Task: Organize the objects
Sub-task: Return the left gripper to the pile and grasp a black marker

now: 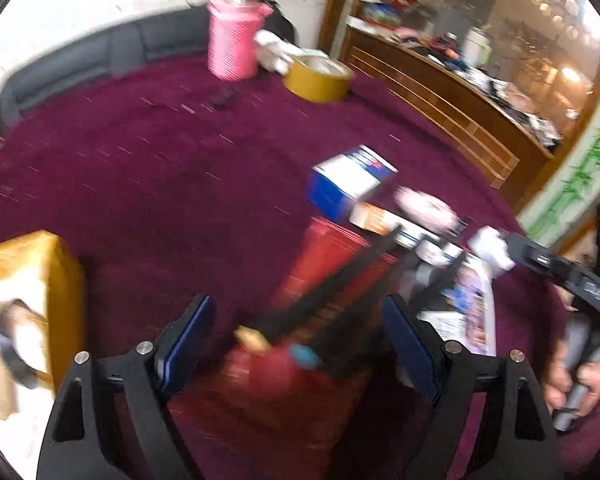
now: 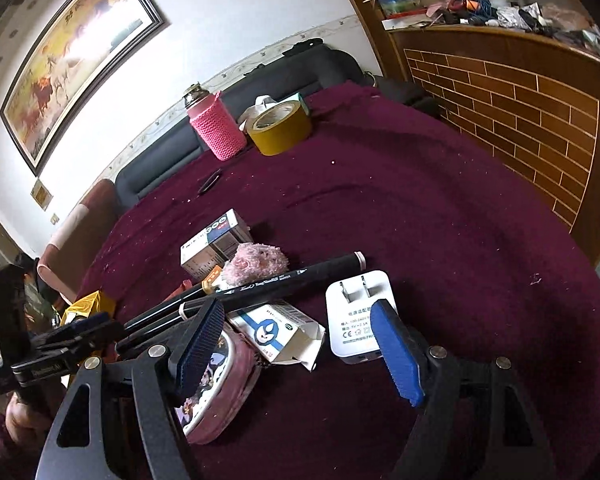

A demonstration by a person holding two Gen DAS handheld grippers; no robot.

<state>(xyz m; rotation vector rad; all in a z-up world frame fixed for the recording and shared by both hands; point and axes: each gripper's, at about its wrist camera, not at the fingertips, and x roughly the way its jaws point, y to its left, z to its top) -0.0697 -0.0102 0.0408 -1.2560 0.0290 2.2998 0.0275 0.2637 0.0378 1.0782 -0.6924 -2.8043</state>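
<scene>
My left gripper (image 1: 296, 344) is open above two long black pens (image 1: 340, 288) that lie across a red box (image 1: 332, 256); the view is blurred. My right gripper (image 2: 300, 344) is open and empty, low over a white power adapter (image 2: 356, 312), a small blue-and-white carton (image 2: 276, 332) and a pink printed pouch (image 2: 216, 388). The black pens (image 2: 260, 284) cross in front of it. A pink fluffy ball (image 2: 256, 264) and a blue-and-white box (image 2: 216, 240) lie just beyond. The left gripper shows at the right wrist view's left edge (image 2: 72, 336).
A maroon cloth (image 2: 420, 208) covers the round table. At its far side stand a pink knitted bottle (image 2: 216, 128) and a yellow tape roll (image 2: 280, 126). A yellow box (image 1: 24, 308) sits at the left. A wooden counter (image 2: 520, 108) rises on the right.
</scene>
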